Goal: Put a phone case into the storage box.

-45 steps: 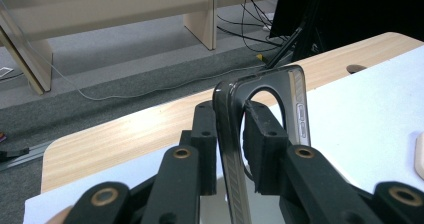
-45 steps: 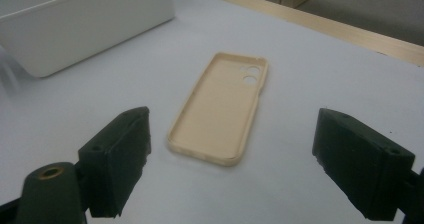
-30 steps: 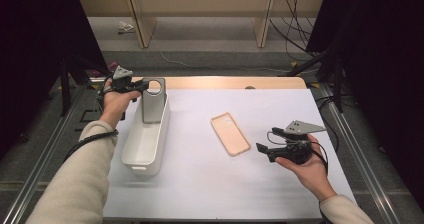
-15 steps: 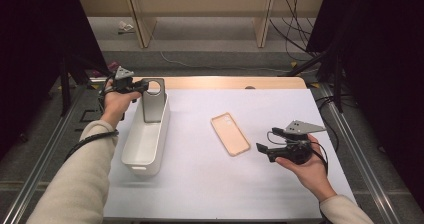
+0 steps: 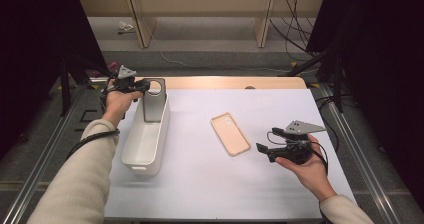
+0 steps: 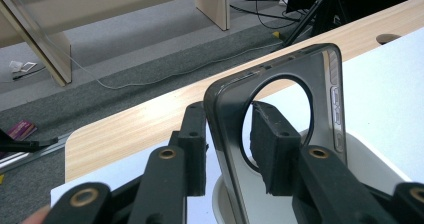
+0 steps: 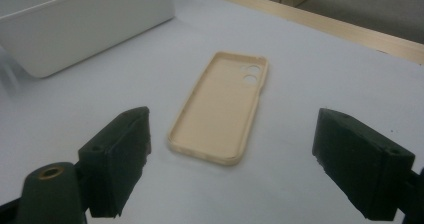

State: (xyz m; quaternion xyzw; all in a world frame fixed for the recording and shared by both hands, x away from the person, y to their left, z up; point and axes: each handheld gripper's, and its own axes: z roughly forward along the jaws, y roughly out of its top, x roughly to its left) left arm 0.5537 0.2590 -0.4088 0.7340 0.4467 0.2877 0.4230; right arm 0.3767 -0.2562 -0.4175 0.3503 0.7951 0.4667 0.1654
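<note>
The left gripper (image 5: 142, 85) has just been opening its jaws around the grey phone case (image 5: 153, 100), which stands up in the far end of the white bin (image 5: 145, 144); its pads look just off it. This looks like the letting-go step. Next the hand should lift away without knocking the case. The right gripper (image 5: 264, 150) waits wide open near the tan phone case (image 5: 229, 133), with lots of free table (image 5: 200, 184) around

Two hands, a hand-held gripper in each

The left hand-held gripper (image 5: 143, 85) is held out on a long-sleeved, nearly straight forearm; its jaws have just been opening and stand a little apart, one either side of a thin wall. The right hand-held gripper (image 5: 262, 150) rests in an upturned palm, jaws spread wide and pointing left.
</note>
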